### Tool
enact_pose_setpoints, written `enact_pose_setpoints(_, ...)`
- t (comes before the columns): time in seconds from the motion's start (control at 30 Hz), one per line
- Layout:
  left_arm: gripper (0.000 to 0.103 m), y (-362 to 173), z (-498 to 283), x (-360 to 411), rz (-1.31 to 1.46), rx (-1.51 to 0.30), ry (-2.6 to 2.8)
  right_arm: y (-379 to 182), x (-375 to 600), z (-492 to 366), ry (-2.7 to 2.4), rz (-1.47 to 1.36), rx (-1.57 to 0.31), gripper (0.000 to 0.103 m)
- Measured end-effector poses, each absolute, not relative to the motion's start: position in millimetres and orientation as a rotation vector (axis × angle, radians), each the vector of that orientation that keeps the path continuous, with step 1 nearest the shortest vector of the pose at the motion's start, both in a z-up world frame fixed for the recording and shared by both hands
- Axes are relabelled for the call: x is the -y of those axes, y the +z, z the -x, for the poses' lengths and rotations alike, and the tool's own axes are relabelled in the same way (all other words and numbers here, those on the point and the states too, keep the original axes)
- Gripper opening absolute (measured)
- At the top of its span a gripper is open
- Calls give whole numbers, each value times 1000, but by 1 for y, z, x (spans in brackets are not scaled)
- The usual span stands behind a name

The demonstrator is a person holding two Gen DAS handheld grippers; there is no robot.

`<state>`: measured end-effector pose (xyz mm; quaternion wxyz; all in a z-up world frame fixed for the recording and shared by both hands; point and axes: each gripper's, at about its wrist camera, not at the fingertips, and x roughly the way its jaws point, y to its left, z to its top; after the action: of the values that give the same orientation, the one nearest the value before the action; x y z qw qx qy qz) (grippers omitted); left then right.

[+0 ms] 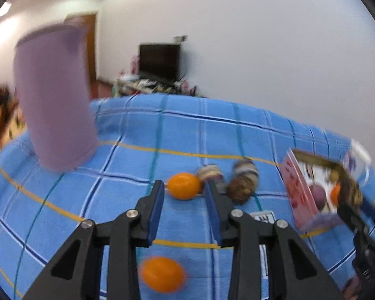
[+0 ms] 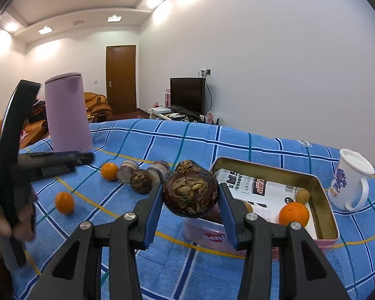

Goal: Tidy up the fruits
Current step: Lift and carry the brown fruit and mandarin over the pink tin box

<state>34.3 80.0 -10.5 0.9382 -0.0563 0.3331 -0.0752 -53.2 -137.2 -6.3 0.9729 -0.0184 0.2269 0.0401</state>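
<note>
The right gripper (image 2: 190, 197), black-armed with blue pads, is clamped on a dark brown, round, rough-skinned fruit (image 2: 190, 190), one pad pressed to each flank, and holds it above the near left corner of a rectangular gold-lined metal tin with pink outer walls (image 2: 325, 195). Inside that tin, towards four o'clock from the held fruit, lies an orange (image 2: 294, 213), with a small tan round fruit (image 2: 303, 195) just beyond it on printed paper lining. At three o'clock of the tin stands a white mug with a blue motif (image 2: 353, 178). On the blue checked tablecloth (image 2: 237, 140), at ten o'clock from the held fruit, two striped purple-and-grey fruits (image 2: 129, 171) and another brown rough fruit (image 2: 141, 181) huddle together, a second orange (image 2: 109, 171) touching their left end and a third orange (image 2: 64, 202) lying apart at eight o'clock. A tall lilac cylindrical container (image 2: 66, 113) stands at the far left. In its own blurred view the left gripper (image 1: 185, 195) hovers over the cloth with nothing between its pads; its jaws stand narrowly apart, the gap lined up on the orange beside the striped fruits, and the other loose orange shows under its arms at six o'clock.
</note>
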Motion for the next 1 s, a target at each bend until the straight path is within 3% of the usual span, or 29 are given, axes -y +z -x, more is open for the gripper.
enact_pose_setpoints(0.17,39,-12,-41,-100,122,-727,-102,-6,142,51,94,1,-470,46)
enact_pose_setpoints(0.3,51,-23,-31,-82,35,-822,-143,-6,140,53,96,10,-463,46)
enact_pose_setpoints(0.43,71,-30,2,-79,-31,-831,-159,-5,142,53,110,-8,-458,46)
enact_pose_setpoints(0.6,74,-43,-4,-92,-9,-875,-90,-7,140,52,128,-6,-472,46)
enact_pose_setpoints(0.87,68,-46,2,-83,-36,-883,-118,-6,142,52,126,-14,-469,46)
enact_pose_setpoints(0.97,49,-58,-3,-80,-6,-941,-124,-6,140,53,127,-8,-467,46)
enact_pose_setpoints(1.0,47,-59,-2,-76,-27,-921,-110,-6,140,53,128,-6,-467,46)
